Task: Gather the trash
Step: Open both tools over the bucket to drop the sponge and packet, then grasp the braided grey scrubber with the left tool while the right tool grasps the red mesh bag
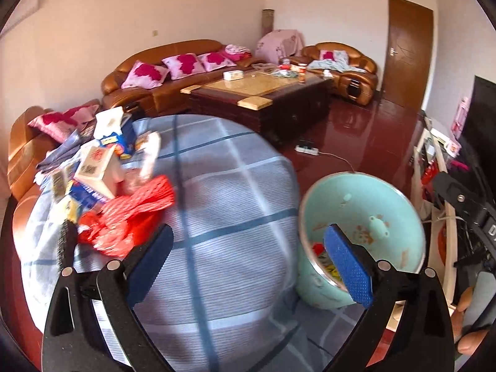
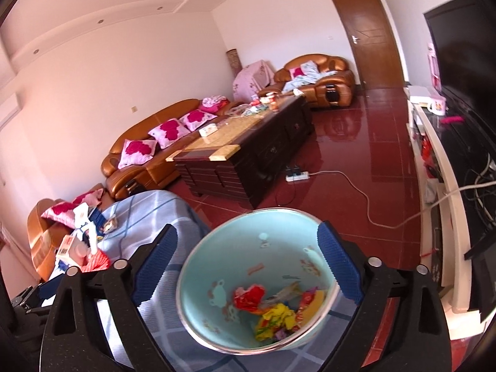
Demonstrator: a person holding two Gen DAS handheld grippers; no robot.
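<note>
Trash, bright wrappers in red and yellow, lies at the bottom of a pale green bin standing on a blue checked cloth. More litter, boxes and a red net, is piled on the cloth's left side. Left gripper and right gripper both have their fingers spread wide, holding nothing.

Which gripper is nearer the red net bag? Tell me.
Left. The left gripper is open above the checked cloth, with the red net bag just beyond its left finger. The right gripper is open over the blue bin, farther away.
</note>
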